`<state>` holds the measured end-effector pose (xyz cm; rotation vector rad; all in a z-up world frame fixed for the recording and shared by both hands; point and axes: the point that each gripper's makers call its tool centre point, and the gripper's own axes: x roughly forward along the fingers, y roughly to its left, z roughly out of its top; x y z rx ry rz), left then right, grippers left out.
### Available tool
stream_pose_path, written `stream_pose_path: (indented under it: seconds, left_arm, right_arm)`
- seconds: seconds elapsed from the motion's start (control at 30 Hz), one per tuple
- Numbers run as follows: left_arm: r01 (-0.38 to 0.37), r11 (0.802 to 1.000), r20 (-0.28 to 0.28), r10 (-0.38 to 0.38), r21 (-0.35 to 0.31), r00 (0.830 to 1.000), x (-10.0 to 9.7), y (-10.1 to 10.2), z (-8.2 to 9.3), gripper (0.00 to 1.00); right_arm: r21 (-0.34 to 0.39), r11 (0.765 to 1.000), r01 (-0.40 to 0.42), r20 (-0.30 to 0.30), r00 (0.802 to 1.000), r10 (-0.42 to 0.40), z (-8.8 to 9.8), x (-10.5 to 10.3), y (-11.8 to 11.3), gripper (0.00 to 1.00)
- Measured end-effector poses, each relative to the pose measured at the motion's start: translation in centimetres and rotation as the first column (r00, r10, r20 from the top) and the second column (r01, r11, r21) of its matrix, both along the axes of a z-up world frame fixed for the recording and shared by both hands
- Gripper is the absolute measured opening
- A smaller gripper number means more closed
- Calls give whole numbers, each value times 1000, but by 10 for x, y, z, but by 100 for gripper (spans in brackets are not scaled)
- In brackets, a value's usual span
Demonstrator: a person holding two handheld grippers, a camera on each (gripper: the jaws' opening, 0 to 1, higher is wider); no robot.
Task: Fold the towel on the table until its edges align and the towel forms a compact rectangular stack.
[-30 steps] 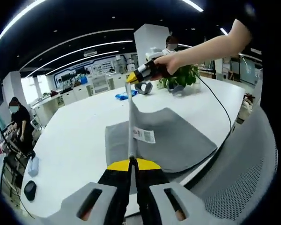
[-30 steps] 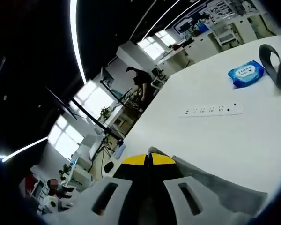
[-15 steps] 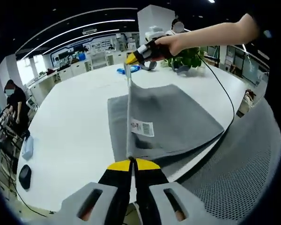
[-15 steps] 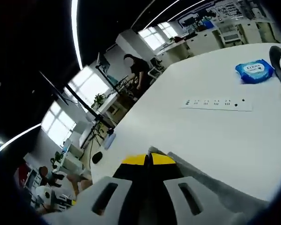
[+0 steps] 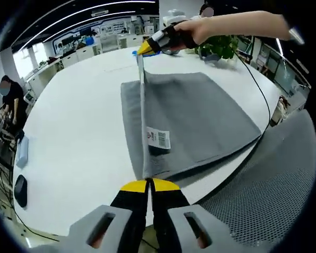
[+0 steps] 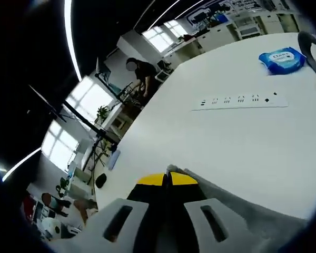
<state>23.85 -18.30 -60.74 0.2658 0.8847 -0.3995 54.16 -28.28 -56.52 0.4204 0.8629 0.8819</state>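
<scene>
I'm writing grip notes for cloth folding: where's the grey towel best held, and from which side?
By the two end corners of its raised edge, as now: left claw at the near corner, right claw at the far. The towel is limp; pinching both ends keeps that edge taut.

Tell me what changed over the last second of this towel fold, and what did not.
Both grippers carried the raised edge of the grey towel downward: the edge stretched between the left gripper and the right gripper now hangs lower over the white table, and less of the lower layer shows beyond it. Nothing was released; both jaw pairs stay shut on the towel. The power strip and blue wipes pack have not moved.
</scene>
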Motion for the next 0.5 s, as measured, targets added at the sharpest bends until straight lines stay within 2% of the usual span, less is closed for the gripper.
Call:
stream_pose_path:
  seconds: [0.27,0.37,0.43,0.5]
  left_arm:
    - [29,999,-59,-28,19,998,-7,2,-13,1]
    - [21,997,-80,-15,71,997,-10,11,-18,1]
    - [18,997,-77,-13,69,997,-10,12,-17,1]
    - [7,999,-59,-5,39,998,-7,9,-15,1]
  right_arm:
    - [-22,999,-39,-15,999,38,-23,-8,16,0]
    - [2,1000,-31,-38,999,31,-27,-8,18,0]
    - [3,1000,-29,-49,998,29,-29,-8,17,0]
    - [2,1000,-28,-51,998,28,-30,-9,15,1]
